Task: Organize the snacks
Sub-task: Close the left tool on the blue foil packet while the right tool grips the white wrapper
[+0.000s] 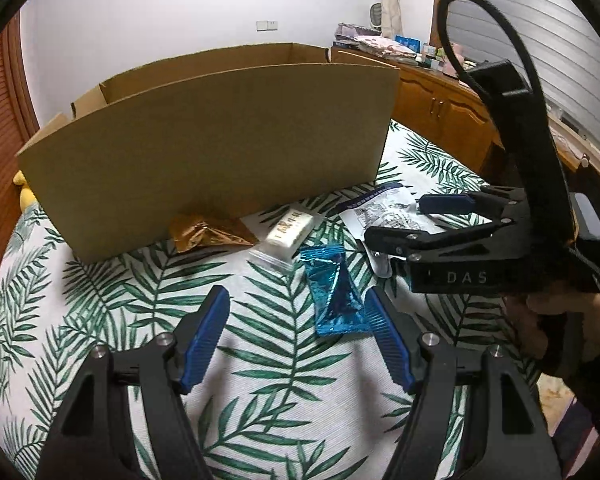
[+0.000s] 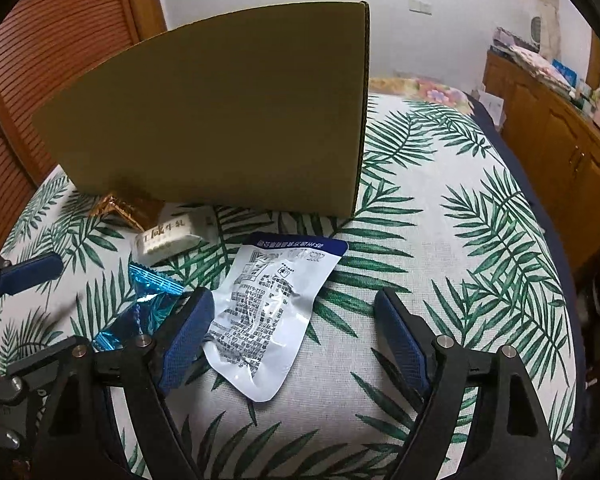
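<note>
Lying on the leaf-print cloth (image 1: 100, 280) in front of the cardboard box (image 1: 220, 140) are four snacks. Nearest the box, a gold packet (image 1: 208, 232) touches the foot of its front wall. Just beside it to the right sits a cream bar (image 1: 290, 232) in clear wrap, printed with dark characters. A blue foil packet (image 1: 336, 292) lies nearer the cameras, close to the cream bar. A white pouch (image 2: 260, 312) with a blue top band and dense black print lies flat to the right of the blue foil packet.

Left gripper (image 1: 298, 334): jaws wide, nothing between the pads. Its right pad stands at the right edge of the blue foil packet; contact cannot be confirmed. Cloth alone shows in the gap.

Right gripper (image 2: 294, 334): jaws wide, holding nothing. The white pouch lies partly in the gap, its left edge passing behind the left pad; the right pad stands clear of it. In the left view this gripper hangs above the white pouch, with a hand (image 1: 556, 320) on its grip.

The box stands open-topped, flaps up. Wooden cabinets (image 2: 560, 152) line the right wall; a slatted wooden door (image 2: 40, 60) stands at left.
</note>
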`<state>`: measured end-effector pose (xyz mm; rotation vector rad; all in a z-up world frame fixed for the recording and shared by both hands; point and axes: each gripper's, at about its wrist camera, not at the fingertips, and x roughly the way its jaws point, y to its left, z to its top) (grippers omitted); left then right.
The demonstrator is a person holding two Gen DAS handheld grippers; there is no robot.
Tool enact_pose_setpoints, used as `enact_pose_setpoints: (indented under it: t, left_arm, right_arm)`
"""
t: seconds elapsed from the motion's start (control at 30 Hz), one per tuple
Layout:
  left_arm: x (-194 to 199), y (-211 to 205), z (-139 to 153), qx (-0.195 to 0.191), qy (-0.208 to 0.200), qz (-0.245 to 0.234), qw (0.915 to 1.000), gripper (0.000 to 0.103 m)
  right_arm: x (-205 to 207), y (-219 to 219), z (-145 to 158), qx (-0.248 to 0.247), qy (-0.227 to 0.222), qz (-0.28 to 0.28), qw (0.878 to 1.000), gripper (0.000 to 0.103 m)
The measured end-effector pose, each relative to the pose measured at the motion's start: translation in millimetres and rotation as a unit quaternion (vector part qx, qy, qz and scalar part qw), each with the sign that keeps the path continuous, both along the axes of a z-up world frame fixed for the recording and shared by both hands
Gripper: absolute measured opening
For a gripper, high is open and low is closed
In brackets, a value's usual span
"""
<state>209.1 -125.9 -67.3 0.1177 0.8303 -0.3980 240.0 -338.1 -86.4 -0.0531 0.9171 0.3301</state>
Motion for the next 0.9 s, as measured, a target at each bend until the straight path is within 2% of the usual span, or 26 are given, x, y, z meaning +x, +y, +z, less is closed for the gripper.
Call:
enact_pose_setpoints:
  t: [0.13, 0.2, 0.27, 0.3, 0.43, 0.87, 0.9]
  left_arm:
    - [5.0, -4.8, -1.6, -0.011, 0.008, -0.001, 0.9999, 0.071]
    - [8.7, -7.8, -3.1, -0.013, 0.012, -0.001, 0.9998, 0.071]
    - [12.9, -12.1, -6.1, -0.011, 0.018, -0.001, 0.9998, 0.07]
    - [15.3, -14.6, -7.9, -0.009, 0.022, -0.001, 0.9997, 0.069]
    - [20.6, -22.6, -10.5, -0.005, 0.025, -0.008, 0.9996, 0.06]
    - [36.6, -38.2, -21.7, 0.005, 0.056, -0.006, 0.9984, 0.042]
    - [38.4, -38.4, -22.1, 0.002, 0.06, -0.004, 0.9982, 0.037]
  right_arm:
    - [-1.4, -3.7, 0.2, 0.004, -0.002, -0.003, 1.0, 0.078]
    - [-2.4, -5.8, 1.0, 0.01, -0.005, -0.003, 1.0, 0.068]
    - [-2.9, -10.3, 2.3, 0.021, -0.008, -0.002, 1.0, 0.045]
    - [-2.2, -11.9, 3.0, 0.024, -0.008, -0.003, 1.0, 0.043]
    - [-1.4, -13.1, 4.2, 0.023, -0.008, -0.003, 1.0, 0.042]
    - [-3.2, -5.6, 2.7, 0.012, -0.014, -0.004, 1.0, 0.043]
    - [-3.2, -5.4, 2.7, 0.011, -0.014, -0.004, 1.0, 0.043]
